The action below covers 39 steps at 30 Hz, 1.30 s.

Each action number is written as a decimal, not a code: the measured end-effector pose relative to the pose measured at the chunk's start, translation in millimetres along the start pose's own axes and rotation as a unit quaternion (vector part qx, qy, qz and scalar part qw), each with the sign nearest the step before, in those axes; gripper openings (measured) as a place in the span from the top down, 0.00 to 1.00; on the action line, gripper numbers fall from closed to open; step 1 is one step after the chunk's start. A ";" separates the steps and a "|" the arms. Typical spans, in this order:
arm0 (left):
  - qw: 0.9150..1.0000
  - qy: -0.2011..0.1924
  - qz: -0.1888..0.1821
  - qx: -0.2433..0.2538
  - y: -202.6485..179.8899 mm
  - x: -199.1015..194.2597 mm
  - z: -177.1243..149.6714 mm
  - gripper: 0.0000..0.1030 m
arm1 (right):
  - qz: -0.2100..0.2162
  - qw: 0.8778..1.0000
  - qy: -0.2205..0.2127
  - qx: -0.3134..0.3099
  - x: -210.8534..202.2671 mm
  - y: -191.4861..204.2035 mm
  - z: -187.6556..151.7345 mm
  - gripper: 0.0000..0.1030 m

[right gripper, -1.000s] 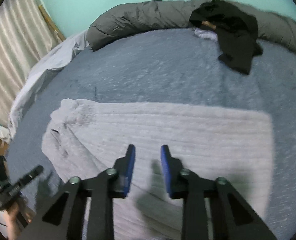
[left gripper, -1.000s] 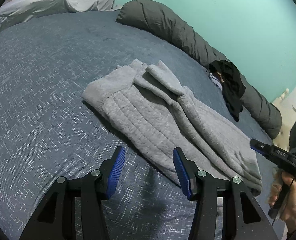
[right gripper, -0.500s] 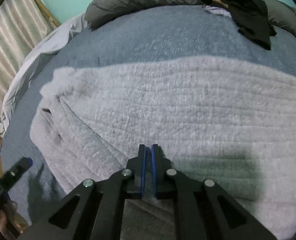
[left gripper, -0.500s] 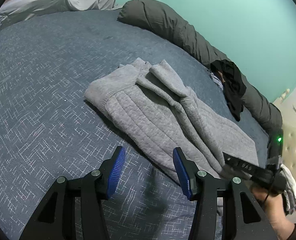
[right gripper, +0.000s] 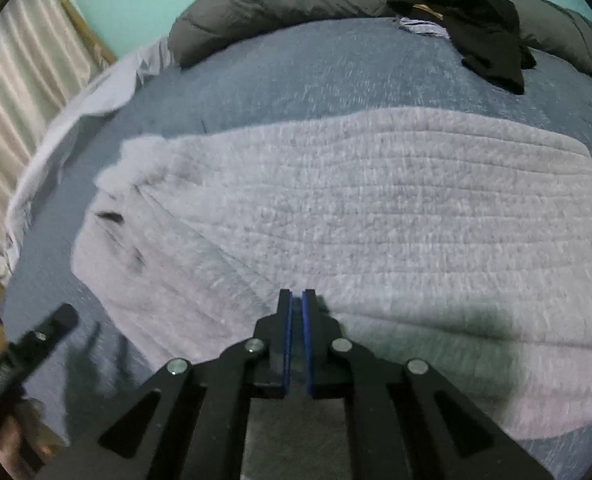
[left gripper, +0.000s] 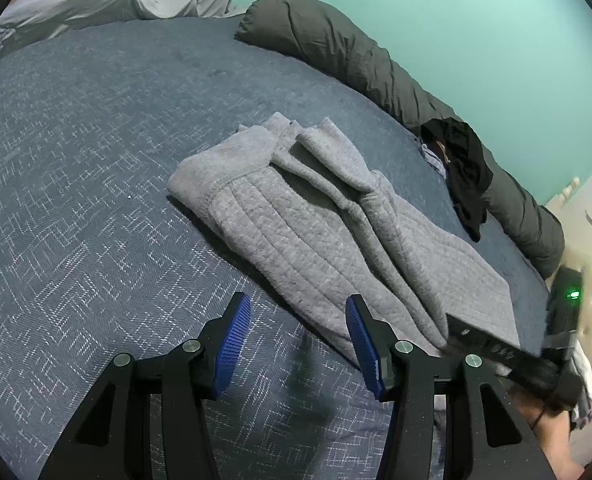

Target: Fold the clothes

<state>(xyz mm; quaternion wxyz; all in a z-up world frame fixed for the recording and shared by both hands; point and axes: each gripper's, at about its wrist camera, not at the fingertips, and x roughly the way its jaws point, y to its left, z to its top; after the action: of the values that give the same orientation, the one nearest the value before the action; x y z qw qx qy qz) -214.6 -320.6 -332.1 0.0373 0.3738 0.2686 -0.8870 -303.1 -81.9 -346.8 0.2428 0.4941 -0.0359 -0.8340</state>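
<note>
While the grey garment [left gripper: 328,232] lies on the bed [left gripper: 76,160], its long axis running from far-left to near-right, the right tongs [right gripper: 296,300] sit nearer, pinched on its near edge; the left tongs [left gripper: 296,320] hover wide open, empty, just short of it.

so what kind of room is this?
Most likely a bedroom. The grey garment lies on a bed with a blue woven cover, a rolled dark duvet runs along the teal wall, and a curtain hangs to one side.
</note>
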 end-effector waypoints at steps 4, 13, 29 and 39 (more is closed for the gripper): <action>1.000 0.001 0.000 -0.001 0.5 0.5 -0.5 0.48 | -0.006 1.000 0.020 -0.017 14.0 2.9 -12.9 0.96; 1.000 0.014 -0.006 -0.017 7.5 8.1 -1.3 0.45 | 0.029 0.999 -0.006 0.024 -25.2 -17.1 -7.2 0.97; 0.995 0.014 -0.045 -0.085 31.6 35.2 14.7 0.28 | 0.050 0.997 -0.023 0.045 -69.6 -64.3 -25.4 0.96; 0.986 -0.012 -0.079 -0.149 54.7 49.7 32.0 0.28 | 0.055 0.998 -0.029 0.030 -79.7 -69.9 -18.3 0.97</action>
<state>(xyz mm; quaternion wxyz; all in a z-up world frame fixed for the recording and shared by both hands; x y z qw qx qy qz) -256.2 -376.7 -372.2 0.0254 0.3309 0.4263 -0.8415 -282.1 18.0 -312.8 0.2722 0.4738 -0.0955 -0.8321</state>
